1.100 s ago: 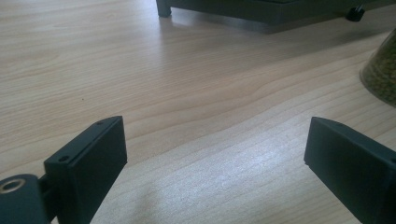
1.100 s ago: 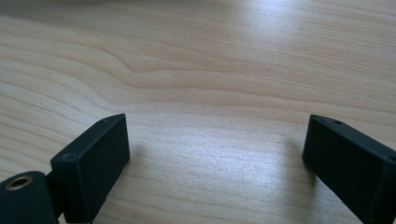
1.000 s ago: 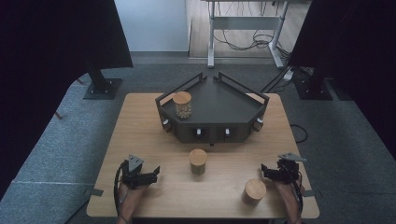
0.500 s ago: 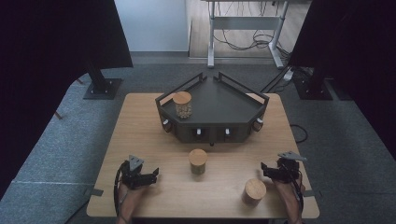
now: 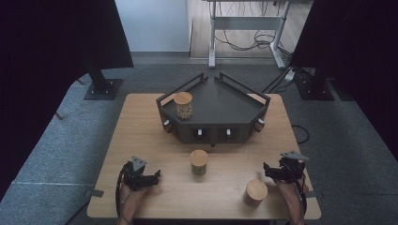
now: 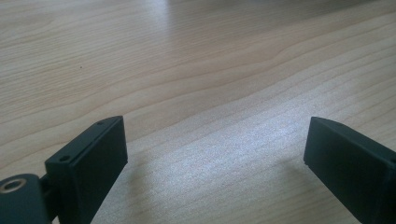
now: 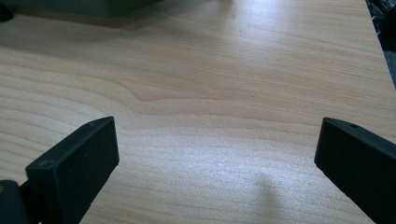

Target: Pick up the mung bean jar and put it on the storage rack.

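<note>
Three wood-lidded jars show in the high view. One jar (image 5: 183,104) stands on the left part of the dark angular tray (image 5: 225,101) at the table's far side. A second jar (image 5: 199,161) stands on the bare wood in front of the tray. The third jar (image 5: 256,191) is near the front right, just left of my right gripper (image 5: 268,171). My left gripper (image 5: 156,177) rests near the front left edge. Both stand open over bare wood, as the left gripper view (image 6: 215,154) and the right gripper view (image 7: 217,158) show, with nothing between the jaws.
The wooden table (image 5: 141,136) stands on grey carpet. The tray has raised rails and small knobs (image 5: 199,133) along its front face. Dark stands (image 5: 101,86) flank the table at the back, and a white desk frame (image 5: 244,23) with cables lies beyond.
</note>
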Demonstrator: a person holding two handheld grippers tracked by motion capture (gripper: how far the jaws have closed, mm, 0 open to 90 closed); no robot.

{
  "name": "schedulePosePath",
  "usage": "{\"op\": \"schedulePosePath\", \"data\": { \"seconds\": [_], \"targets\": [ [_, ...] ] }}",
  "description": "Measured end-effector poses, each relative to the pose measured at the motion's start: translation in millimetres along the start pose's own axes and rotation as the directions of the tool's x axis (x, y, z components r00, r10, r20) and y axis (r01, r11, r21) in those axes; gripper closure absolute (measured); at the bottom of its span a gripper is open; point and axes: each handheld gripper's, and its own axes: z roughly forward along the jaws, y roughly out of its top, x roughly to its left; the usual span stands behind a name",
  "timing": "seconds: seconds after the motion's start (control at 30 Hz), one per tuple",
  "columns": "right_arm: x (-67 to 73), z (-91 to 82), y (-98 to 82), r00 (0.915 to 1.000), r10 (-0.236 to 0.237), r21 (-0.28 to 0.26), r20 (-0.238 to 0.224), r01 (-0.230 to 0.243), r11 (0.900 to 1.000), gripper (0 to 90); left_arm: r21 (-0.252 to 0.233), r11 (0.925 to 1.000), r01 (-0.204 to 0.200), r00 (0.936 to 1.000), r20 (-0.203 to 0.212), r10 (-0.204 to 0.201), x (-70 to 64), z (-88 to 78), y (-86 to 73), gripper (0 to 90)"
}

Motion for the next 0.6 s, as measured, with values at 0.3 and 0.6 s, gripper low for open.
{"op": "schedulePosePath", "data": {
  "seconds": [0.3,0.6],
  "targets": [
    [2.3,-3.2,-1.0,0.9997,0.016,-0.007,-0.017,-0.017,1.000,1.7,0.028,0.9996,-0.003,1.0000,-0.004,0.003,-0.6,2.5,1.0,6.0],
    [4.9,-15.1,4.9,0.9993,0.025,-0.037,-0.027,-0.026,0.999,2.9,0.047,0.9986,0.022,0.9996,0.017,-0.023,2.0,4.3,1.4,5.9]
  ]
}}
